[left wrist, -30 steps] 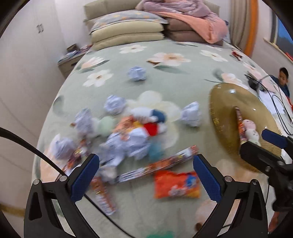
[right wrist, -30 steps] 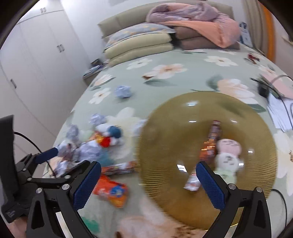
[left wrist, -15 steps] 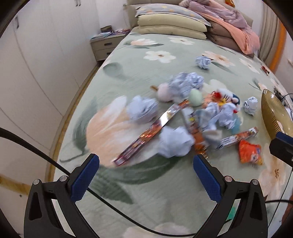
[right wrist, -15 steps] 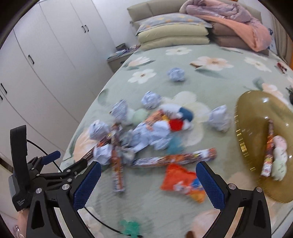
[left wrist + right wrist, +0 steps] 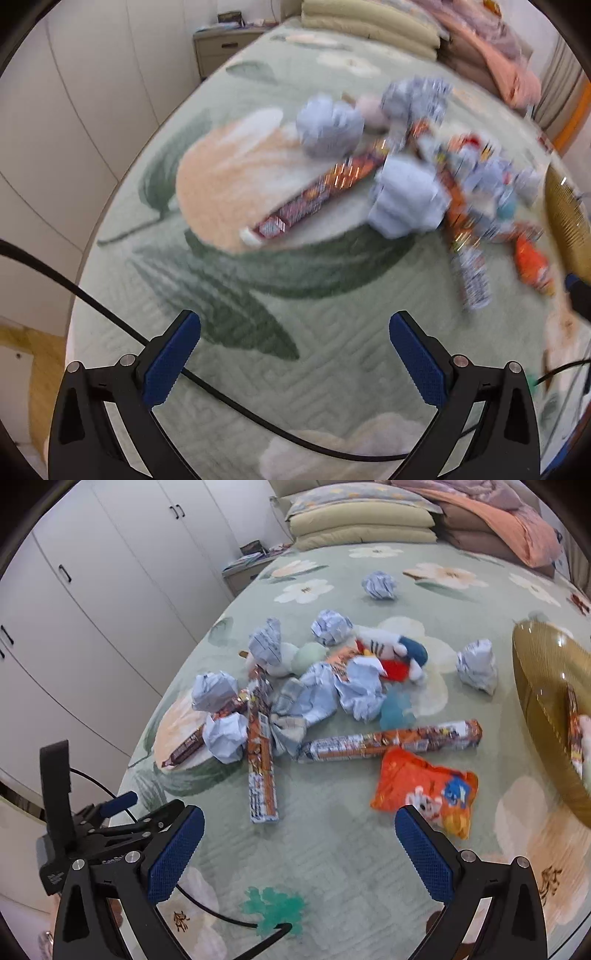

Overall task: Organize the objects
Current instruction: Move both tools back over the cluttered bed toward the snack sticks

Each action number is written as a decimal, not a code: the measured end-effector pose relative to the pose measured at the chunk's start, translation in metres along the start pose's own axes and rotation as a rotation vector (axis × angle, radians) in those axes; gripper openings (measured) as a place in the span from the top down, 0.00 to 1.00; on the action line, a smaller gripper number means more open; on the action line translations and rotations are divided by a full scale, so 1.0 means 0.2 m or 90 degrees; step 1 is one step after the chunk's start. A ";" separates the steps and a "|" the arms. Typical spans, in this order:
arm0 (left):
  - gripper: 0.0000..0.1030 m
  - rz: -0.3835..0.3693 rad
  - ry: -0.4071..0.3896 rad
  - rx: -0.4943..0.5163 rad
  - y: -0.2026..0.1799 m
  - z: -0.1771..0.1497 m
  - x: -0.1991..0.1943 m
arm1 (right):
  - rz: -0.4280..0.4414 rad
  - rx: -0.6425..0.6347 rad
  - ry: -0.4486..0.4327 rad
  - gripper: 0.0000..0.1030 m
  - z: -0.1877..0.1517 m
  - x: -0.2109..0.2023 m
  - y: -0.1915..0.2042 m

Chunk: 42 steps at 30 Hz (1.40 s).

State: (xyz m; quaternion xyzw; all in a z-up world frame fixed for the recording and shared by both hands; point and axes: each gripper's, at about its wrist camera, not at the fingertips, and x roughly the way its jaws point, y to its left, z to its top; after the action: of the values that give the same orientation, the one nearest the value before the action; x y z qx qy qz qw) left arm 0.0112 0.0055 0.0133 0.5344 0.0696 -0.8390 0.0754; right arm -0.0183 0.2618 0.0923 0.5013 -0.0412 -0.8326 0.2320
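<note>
A heap of clutter is spread over the middle of the bed [image 5: 332, 849], nearer its left edge than its right. Both grippers are held above the near part of the quilt with nothing between their fingers: the left gripper [image 5: 293, 358] is spread wide, and the right gripper [image 5: 299, 853] likewise.

Closest to the right gripper lies the orange snack bag [image 5: 424, 790], flat on the quilt just beside the long snack tube [image 5: 391, 740]. The bag is judged light, soft and crinkly, with slippery film; a pinch across one sealed edge would hold better than a squeeze on its puffed middle, which could crush the contents. A second tube [image 5: 260, 753] points toward the near edge of the bed. These tubes look stiff enough to be taken across the middle, where they would balance.

The crumpled paper balls [image 5: 225, 734] are scattered through the heap and toward the head of the bed. They are judged almost weightless and springy, so they can be gripped anywhere. A small plush toy [image 5: 391, 653] lies among them, soft and easily squeezed.

The amber dish [image 5: 543, 709] sits by the right edge of the bed, already holding a few items. In the left wrist view the heap is blurred.
</note>
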 end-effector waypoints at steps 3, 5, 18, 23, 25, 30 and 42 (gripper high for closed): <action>0.00 0.004 0.006 0.000 0.01 -0.03 0.05 | 0.015 0.019 0.011 0.00 -0.02 0.05 -0.05; 0.00 0.006 0.007 -0.001 0.01 -0.04 0.04 | 0.018 0.030 0.030 0.00 -0.04 0.11 -0.08; 0.00 0.025 -0.024 -0.003 0.00 -0.08 0.04 | 0.040 0.050 0.054 0.00 -0.11 0.25 -0.16; 0.00 0.027 -0.029 -0.009 0.02 -0.09 0.04 | 0.029 0.030 0.052 0.00 -0.11 0.27 -0.14; 0.00 0.028 -0.030 -0.010 0.02 -0.09 0.03 | 0.029 0.022 0.054 0.00 -0.11 0.28 -0.13; 0.00 0.032 -0.038 -0.011 -0.01 -0.08 0.04 | 0.040 0.022 0.048 0.00 -0.12 0.28 -0.15; 0.00 0.034 -0.035 -0.014 -0.01 -0.06 0.05 | 0.050 0.024 0.034 0.00 -0.14 0.27 -0.16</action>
State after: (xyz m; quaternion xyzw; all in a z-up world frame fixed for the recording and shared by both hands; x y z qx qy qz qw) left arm 0.0167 0.0086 -0.0003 0.5123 0.0619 -0.8500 0.1055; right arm -0.0269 0.2716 0.0258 0.5256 -0.0700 -0.8083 0.2559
